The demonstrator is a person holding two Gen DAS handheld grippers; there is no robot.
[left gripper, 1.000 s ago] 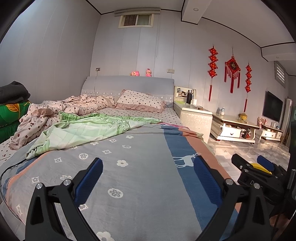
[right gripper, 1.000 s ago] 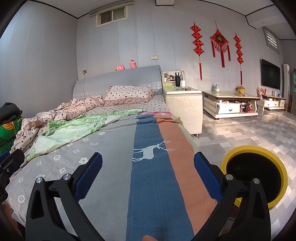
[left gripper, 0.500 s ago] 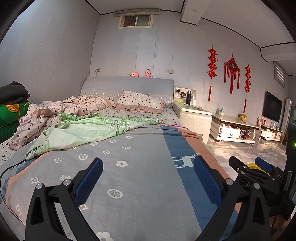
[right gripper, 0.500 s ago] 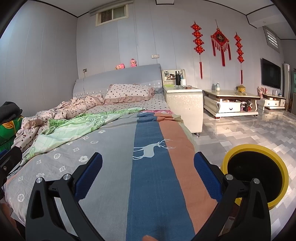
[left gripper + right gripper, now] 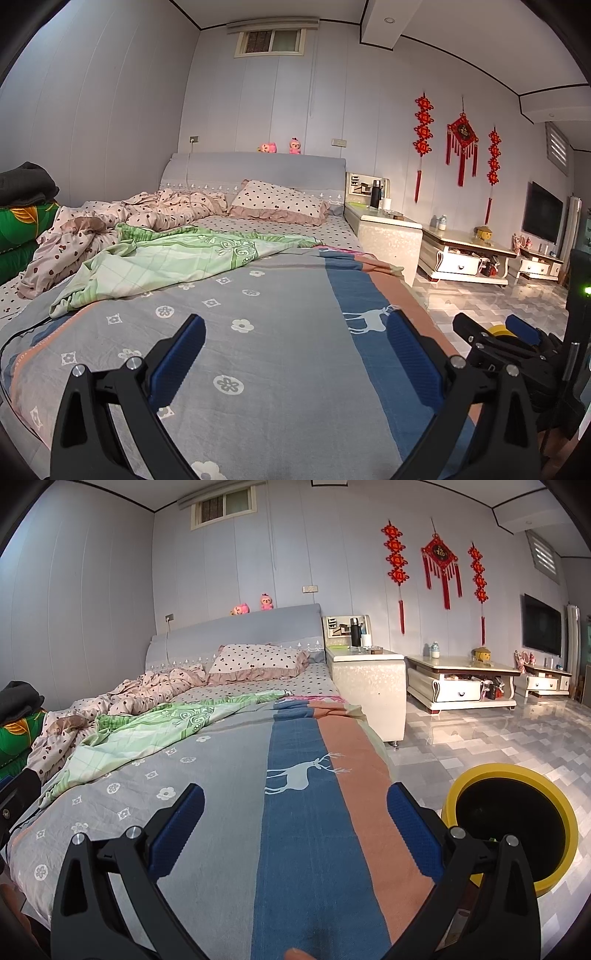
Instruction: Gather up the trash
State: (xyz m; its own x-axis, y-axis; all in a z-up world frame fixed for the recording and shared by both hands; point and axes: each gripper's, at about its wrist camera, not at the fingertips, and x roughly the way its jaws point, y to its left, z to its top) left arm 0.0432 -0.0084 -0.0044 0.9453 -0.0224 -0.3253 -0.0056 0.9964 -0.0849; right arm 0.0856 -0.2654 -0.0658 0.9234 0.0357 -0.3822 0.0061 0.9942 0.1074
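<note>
A yellow-rimmed trash bin [image 5: 511, 823] with a dark inside stands on the floor at the bed's right side; a sliver of it shows in the left wrist view [image 5: 498, 330]. My left gripper [image 5: 293, 350] is open and empty above the foot of the bed. My right gripper [image 5: 293, 830] is open and empty above the blanket, just left of the bin; it also shows in the left wrist view [image 5: 495, 334]. No loose trash is visible on the grey, blue and orange blanket [image 5: 295, 812].
A green quilt [image 5: 166, 262], a spotted duvet [image 5: 122, 218] and a pillow [image 5: 277, 203] lie on the bed. A white bedside cabinet [image 5: 365, 686] and low TV stands [image 5: 461, 683] line the right wall. Tiled floor [image 5: 480, 738] spreads to the right.
Both grippers have drifted slightly; the views shift a little. The right gripper sits a bit lower in the left wrist view. Both jaws stay open.
</note>
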